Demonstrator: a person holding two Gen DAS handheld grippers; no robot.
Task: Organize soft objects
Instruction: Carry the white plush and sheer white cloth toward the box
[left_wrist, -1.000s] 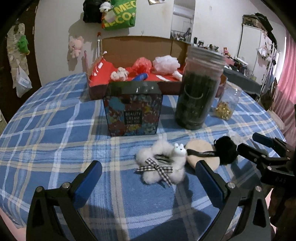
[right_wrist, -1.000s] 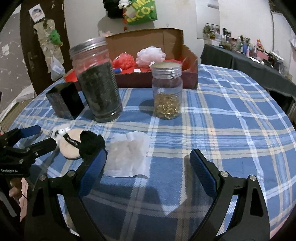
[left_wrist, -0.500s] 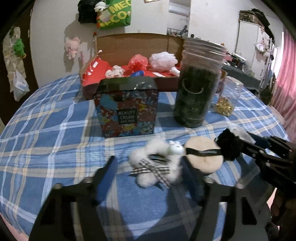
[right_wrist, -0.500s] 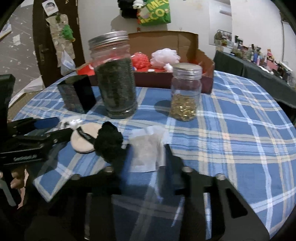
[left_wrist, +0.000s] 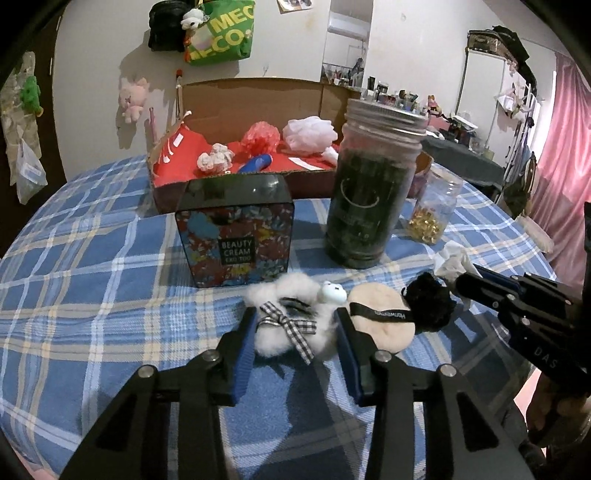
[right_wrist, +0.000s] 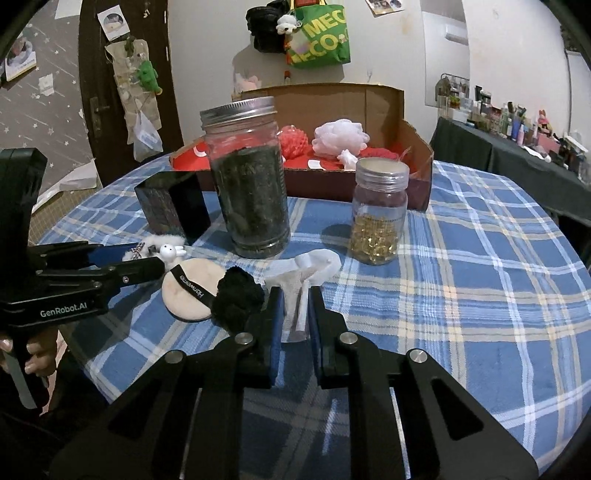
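The left tongs have just been closing and now pinch the fluffy white fur scrunchie with a checked bow on the blue plaid table. Beside it lie a round peach powder puff and a black fuzzy pompom, not yet sorted. The right tongs squeeze the thin white gauzy cloth. Some soft things already sit in the brown cardboard box.
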